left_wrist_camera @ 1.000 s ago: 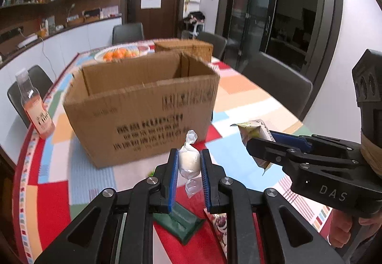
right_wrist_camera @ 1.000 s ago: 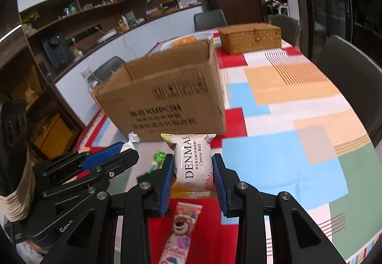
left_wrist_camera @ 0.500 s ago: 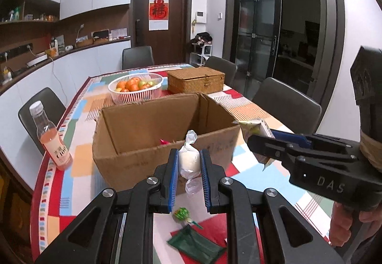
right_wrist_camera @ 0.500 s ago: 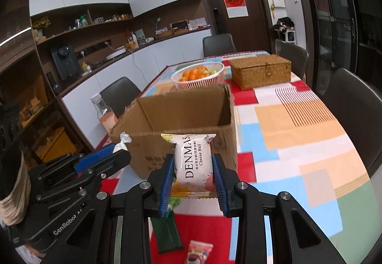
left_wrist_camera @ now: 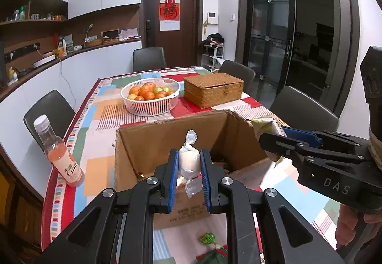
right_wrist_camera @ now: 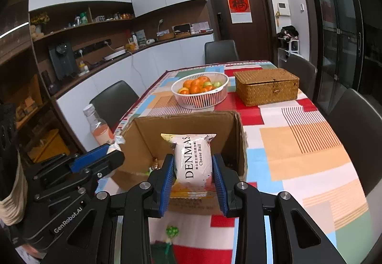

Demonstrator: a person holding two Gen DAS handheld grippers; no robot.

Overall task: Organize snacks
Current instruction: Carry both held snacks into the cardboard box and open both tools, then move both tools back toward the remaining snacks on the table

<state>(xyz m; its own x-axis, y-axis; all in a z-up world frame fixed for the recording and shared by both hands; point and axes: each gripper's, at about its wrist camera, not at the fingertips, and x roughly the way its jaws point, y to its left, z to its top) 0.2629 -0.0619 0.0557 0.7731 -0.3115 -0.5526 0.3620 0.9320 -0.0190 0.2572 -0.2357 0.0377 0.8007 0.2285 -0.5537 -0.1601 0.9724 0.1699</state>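
My left gripper [left_wrist_camera: 189, 163] is shut on a small white sweet in a clear twisted wrapper [left_wrist_camera: 189, 159], held above the near side of an open cardboard box [left_wrist_camera: 164, 135]. My right gripper [right_wrist_camera: 193, 165] is shut on a white "Cheese Ball" snack packet [right_wrist_camera: 193, 160], also raised over the box [right_wrist_camera: 186, 121]. In the left wrist view the right gripper [left_wrist_camera: 274, 137] shows at the right with its packet [left_wrist_camera: 265, 124] at the box's right edge. The left gripper [right_wrist_camera: 112, 154] shows at the left of the right wrist view. A few snacks lie inside the box, mostly hidden.
A bottle of pink drink [left_wrist_camera: 58, 152] stands left of the box. Behind the box are a white fruit basket [left_wrist_camera: 150, 95] and a wicker box [left_wrist_camera: 213, 88]. A green lollipop [right_wrist_camera: 172, 231] and dark green packet lie on the patchwork tablecloth below the grippers. Chairs ring the table.
Both grippers have risen and moved forward together with their snacks, from low in front of the box's side to above its open top. The box's inside now shows.
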